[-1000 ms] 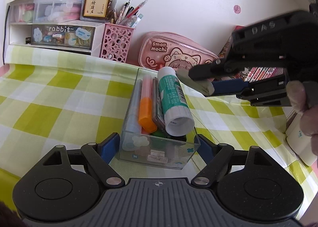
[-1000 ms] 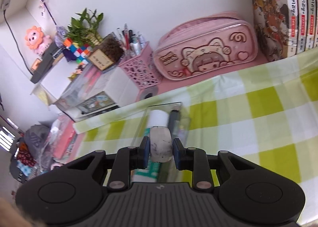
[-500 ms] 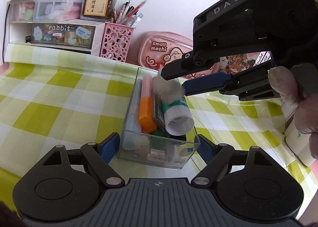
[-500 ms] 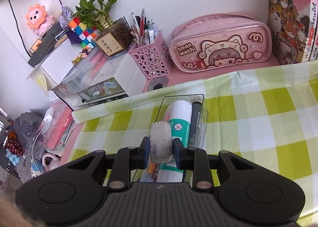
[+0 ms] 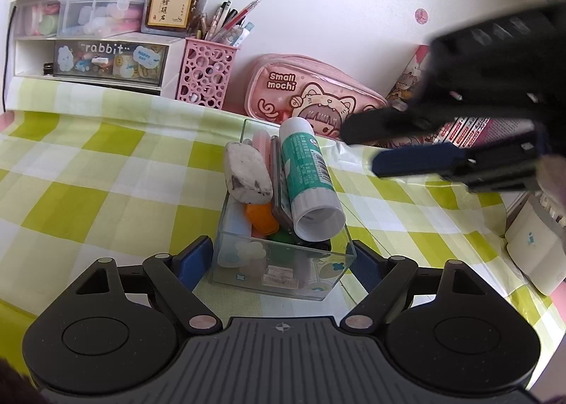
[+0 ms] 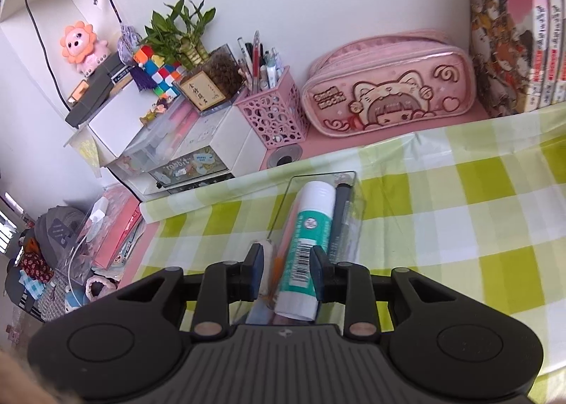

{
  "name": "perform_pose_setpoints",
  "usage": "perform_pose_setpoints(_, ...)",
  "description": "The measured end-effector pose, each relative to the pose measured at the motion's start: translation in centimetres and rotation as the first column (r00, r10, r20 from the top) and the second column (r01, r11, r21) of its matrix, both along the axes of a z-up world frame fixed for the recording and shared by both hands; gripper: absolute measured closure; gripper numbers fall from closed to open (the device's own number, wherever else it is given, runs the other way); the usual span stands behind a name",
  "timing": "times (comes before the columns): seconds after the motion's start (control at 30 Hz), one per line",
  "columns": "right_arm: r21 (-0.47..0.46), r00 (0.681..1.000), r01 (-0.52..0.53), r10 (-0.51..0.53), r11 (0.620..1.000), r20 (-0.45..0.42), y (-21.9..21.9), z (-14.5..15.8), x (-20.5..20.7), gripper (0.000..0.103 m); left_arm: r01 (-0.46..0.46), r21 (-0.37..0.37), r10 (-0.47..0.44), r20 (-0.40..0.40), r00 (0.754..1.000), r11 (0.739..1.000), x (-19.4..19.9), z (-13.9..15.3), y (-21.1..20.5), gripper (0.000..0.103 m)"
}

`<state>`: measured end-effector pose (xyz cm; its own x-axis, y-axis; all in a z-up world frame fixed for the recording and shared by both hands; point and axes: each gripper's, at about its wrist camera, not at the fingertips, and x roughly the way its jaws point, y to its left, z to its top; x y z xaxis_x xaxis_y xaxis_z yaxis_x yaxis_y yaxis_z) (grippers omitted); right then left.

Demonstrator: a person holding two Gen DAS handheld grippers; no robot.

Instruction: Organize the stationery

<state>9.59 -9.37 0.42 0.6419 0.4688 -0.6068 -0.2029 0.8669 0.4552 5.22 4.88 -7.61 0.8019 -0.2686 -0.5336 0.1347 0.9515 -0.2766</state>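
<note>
Eraser (image 5: 247, 175) atop box (image 5: 283, 271), right claw (image 5: 357, 142) apart

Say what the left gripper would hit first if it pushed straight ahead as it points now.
The clear box: its near wall already sits between the open fingers of the left gripper, so it would likely be pushed toward the pink pouch. Depth is unclear.
</note>
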Motion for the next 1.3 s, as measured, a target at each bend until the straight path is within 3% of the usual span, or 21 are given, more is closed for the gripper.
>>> perform_pose_setpoints(0.17,-0.068,0.998,0.055,-0.052,0.996,0.043,-2.5,-0.3,-3.4,0.044,-0.011,0.020,0.013,-0.082,0.997,1.000,-0.7,1.3,0.0,0.018)
perform_pose_setpoints(0.27,-0.124,0.994,0.100,-0.093,0.987,0.062,-3.6,-0.5,-5.5,0.032,-0.019,0.056,0.026,-0.129,0.991,0.998,-1.7,3.0,-0.2,0.007)
perform_pose_setpoints(0.4,-0.176,0.983,0.173,-0.158,0.969,0.097,-5.0,-0.2,-8.5,0.026,-0.077,0.143,0.096,-0.131,0.987,0.987,-3.8,5.4,-0.9,0.005)
perform_pose_setpoints(0.47,-0.200,0.975,0.209,-0.189,0.957,0.113,-5.5,0.2,-9.8,0.017,-0.080,0.189,0.107,-0.139,0.984,0.979,-4.5,6.3,-1.5,0.005)
perform_pose_setpoints(0.57,-0.243,0.967,0.242,-0.211,0.939,0.143,-5.7,0.7,-11.5,0.009,-0.072,0.184,0.097,-0.134,0.986,0.980,-5.5,7.2,-2.0,0.005)
perform_pose_setpoints(0.83,-0.267,0.964,0.251,-0.215,0.931,0.157,-7.1,0.6,-14.0,0.007,-0.081,0.216,0.116,-0.152,0.982,0.973,-6.4,7.9,-3.0,0.005)
perform_pose_setpoints(1.3,-0.261,0.955,0.285,-0.248,0.922,0.163,-8.5,0.6,-14.2,0.006,-0.054,0.258,0.095,-0.149,0.984,0.965,-6.7,7.7,-4.1,0.005)
